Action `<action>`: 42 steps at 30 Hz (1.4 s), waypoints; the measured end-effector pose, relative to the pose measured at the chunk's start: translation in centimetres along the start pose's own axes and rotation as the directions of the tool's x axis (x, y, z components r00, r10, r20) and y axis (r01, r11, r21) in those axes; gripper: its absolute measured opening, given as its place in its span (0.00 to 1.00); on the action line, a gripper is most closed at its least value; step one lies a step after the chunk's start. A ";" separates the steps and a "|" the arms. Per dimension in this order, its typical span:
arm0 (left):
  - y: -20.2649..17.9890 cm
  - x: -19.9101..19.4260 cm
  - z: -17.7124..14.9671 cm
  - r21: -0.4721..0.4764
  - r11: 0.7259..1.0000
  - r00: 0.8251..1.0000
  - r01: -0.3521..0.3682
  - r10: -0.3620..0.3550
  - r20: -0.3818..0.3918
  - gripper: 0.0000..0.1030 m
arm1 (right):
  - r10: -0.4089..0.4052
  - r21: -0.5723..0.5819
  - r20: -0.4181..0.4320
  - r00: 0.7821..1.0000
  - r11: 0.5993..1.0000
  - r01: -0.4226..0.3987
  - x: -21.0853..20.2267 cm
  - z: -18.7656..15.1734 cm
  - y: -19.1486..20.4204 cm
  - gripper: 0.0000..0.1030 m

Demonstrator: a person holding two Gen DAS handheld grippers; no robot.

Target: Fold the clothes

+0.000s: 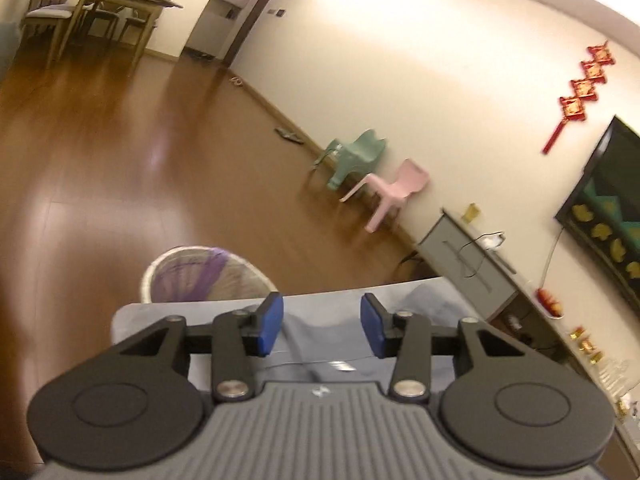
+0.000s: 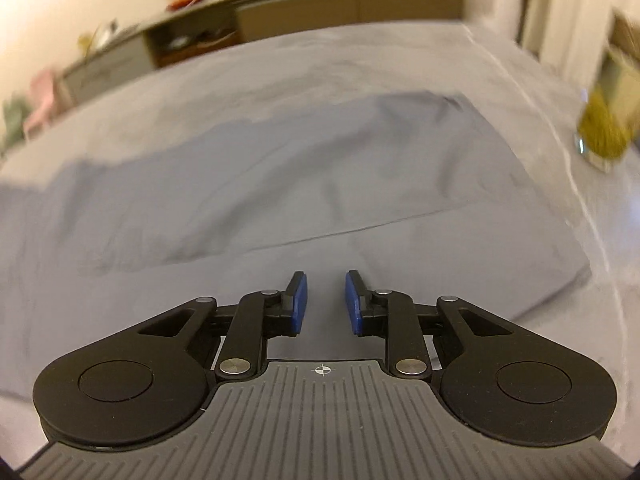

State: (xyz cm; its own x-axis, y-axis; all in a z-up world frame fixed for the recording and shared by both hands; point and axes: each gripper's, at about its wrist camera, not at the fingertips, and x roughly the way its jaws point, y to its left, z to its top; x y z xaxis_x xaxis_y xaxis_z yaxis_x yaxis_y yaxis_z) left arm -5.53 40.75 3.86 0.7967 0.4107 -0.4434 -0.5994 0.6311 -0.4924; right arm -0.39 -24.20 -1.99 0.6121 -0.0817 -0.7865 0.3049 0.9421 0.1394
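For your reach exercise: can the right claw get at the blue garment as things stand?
Probably yes. The right claw is open, low over the garment, with nothing between them.

In the right wrist view a garment [image 2: 304, 176] lies spread on the tabletop [image 2: 624, 240], reaching from 9 o'clock to 2 o'clock ahead of the right gripper [image 2: 322, 302]. A vase [image 2: 602, 136] stands on the tabletop at 2 o'clock, beside the garment. A sideboard [image 2: 304, 12] runs behind at 12 o'clock. In the left wrist view the left gripper [image 1: 322, 324] hangs over the tabletop's far edge; a basket [image 1: 200, 276] sits on the floor [image 1: 120, 140] beyond at 11 o'clock, two small chairs [image 1: 372, 176] along the wall at 1 o'clock.
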 end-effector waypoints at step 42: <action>-6.9 11.6 -0.5 -0.229 0.968 0.885 0.106 -0.197 -0.422 0.44 | -0.270 -0.144 0.116 0.956 0.948 0.285 0.5 3.0 -3.3 0.25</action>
State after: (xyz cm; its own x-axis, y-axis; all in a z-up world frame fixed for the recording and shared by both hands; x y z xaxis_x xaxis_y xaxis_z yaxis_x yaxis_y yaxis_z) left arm 7.79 40.84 1.72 0.7902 -0.0386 -0.6116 -0.5134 0.5032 -0.6951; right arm 1.14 -28.35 -1.06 0.5878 -0.3698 -0.7195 0.3584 0.9164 -0.1783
